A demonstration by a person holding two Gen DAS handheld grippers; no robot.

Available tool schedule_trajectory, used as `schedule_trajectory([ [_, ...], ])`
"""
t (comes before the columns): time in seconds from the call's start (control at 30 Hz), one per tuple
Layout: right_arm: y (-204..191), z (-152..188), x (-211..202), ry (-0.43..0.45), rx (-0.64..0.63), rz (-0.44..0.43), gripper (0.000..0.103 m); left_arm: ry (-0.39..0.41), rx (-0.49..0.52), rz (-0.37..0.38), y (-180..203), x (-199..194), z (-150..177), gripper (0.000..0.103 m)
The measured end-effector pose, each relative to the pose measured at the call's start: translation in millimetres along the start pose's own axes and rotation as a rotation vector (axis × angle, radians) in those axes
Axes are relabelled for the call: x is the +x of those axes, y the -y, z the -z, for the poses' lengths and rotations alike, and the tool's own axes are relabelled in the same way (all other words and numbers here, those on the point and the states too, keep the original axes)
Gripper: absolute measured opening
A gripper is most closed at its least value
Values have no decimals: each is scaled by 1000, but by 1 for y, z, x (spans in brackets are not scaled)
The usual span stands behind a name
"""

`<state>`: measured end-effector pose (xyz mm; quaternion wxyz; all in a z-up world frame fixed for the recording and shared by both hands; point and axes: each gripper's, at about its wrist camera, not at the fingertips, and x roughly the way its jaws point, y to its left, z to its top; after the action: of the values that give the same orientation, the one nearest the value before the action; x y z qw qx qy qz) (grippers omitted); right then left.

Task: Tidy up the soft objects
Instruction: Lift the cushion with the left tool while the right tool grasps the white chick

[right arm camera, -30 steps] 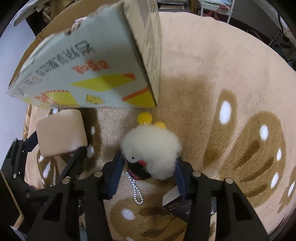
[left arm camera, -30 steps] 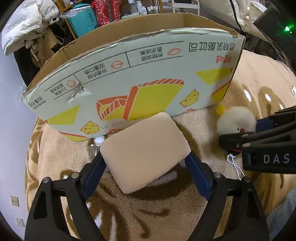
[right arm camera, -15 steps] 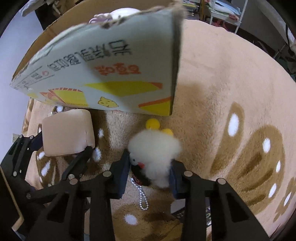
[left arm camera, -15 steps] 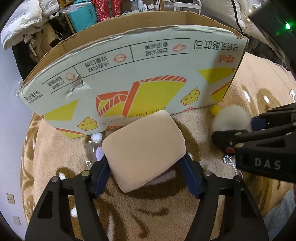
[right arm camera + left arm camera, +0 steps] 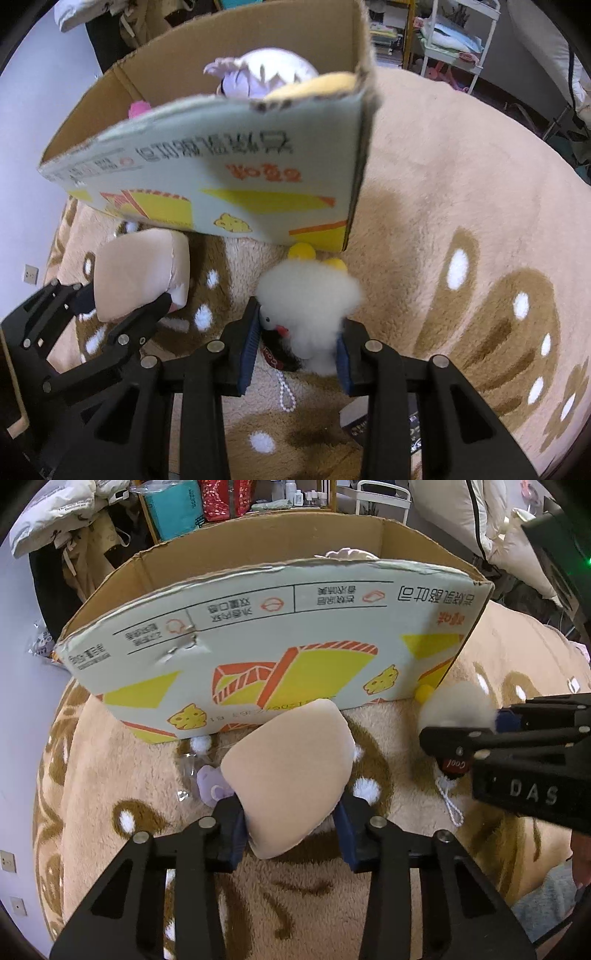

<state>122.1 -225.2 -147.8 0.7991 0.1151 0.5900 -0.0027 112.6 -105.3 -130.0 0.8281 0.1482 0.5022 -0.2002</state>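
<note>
On the rug (image 5: 443,155), the left gripper (image 5: 290,829) pinches the beige cushion (image 5: 288,775) and the right gripper (image 5: 295,354) squeezes the white fluffy toy (image 5: 314,299), both just near of the cardboard box (image 5: 221,177) holding plush toys (image 5: 258,74).

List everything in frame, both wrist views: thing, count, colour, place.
cardboard box: 1, brown inside, pale printed front, standing open on the rug.
plush toys in box: at least 3, lilac-white, yellow, pink, inside the box.
foam cushion: 1, peach, squeezed in the left hand-held gripper.
fluffy chick keychain: 1, white with yellow feet, in the right hand-held gripper.
small purple toy: 1, on the rug left of the cushion.
rug: 1, beige with brown spots.
left hand-held gripper: black, blue pads.
right hand-held gripper: black, blue pads.
</note>
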Motion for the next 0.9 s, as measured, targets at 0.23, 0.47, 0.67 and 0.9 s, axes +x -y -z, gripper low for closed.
schedule_trajectory([
  [0.23,-2,9,-29,76,2,-15,37,33,-32,-12,-3,-21,10,39],
  [0.47,21,27,-75,185,1,-30,37,113,-67,-4,-9,-57,17,40],
  [0.67,17,31,-110,300,-16,-77,37,245,-116,-63,-15,-95,16,40],
  [0.9,19,23,-143,478,-12,-154,37,417,-141,-116,-21,-138,15,40],
])
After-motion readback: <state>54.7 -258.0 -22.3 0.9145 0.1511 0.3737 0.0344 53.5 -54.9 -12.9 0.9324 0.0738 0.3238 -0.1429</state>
